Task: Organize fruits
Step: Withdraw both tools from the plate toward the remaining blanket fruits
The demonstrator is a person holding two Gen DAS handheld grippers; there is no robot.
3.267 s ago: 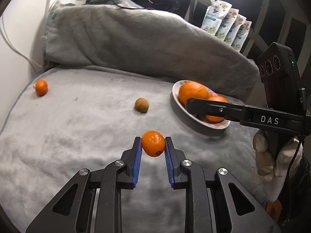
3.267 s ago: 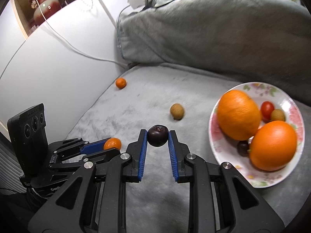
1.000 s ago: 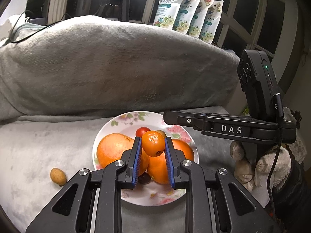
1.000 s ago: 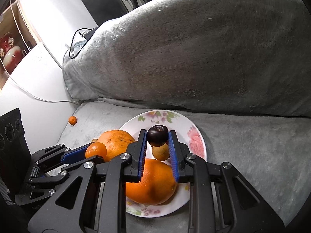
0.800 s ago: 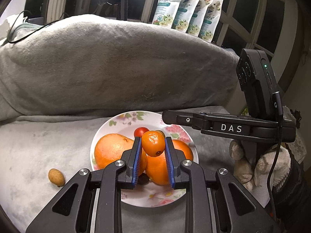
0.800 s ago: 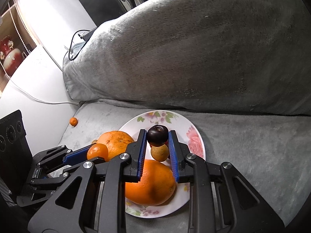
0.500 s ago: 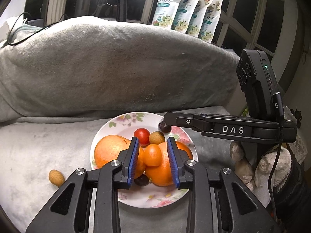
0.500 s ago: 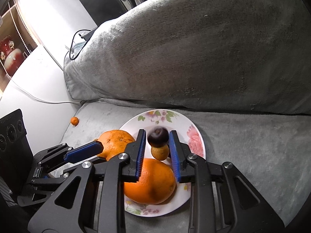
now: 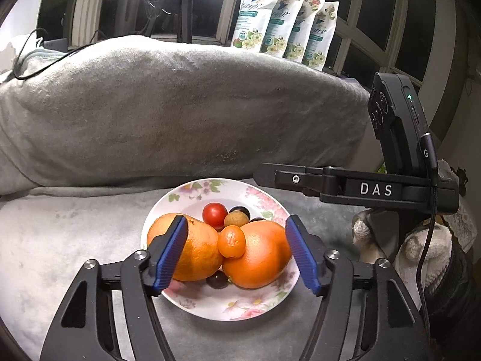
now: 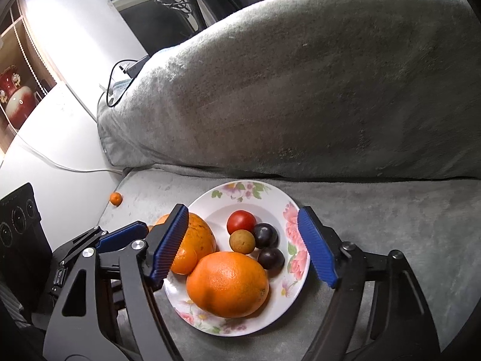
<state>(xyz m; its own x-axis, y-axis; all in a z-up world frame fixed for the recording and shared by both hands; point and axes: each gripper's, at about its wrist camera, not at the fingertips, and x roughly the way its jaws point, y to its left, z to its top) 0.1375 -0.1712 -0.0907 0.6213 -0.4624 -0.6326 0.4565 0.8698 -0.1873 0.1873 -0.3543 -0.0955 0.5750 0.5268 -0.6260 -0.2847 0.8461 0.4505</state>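
Observation:
A flowered white plate (image 9: 234, 307) (image 10: 296, 210) sits on the grey blanket. It holds two large oranges (image 9: 255, 258) (image 10: 228, 282), a small mandarin (image 9: 231, 240) (image 10: 183, 260) wedged between them, a red tomato (image 9: 214, 213) (image 10: 240, 222), a tan longan (image 10: 242, 241) and two dark plums (image 10: 265, 234). My left gripper (image 9: 236, 252) is open and empty above the oranges. My right gripper (image 10: 242, 243) is open and empty above the plate. Another mandarin (image 10: 115, 198) lies on the blanket at the far left edge.
A big grey cushion (image 9: 180, 111) (image 10: 300, 90) rises right behind the plate. Several refill pouches (image 9: 285, 21) stand on the window sill behind it. A white cable (image 10: 60, 165) runs along the wall on the left. The right gripper's body (image 9: 360, 186) reaches in beside the plate.
Both grippers have opened wide. The mandarin has dropped from the left gripper onto the oranges. The dark plum has dropped from the right gripper onto the plate beside the longan.

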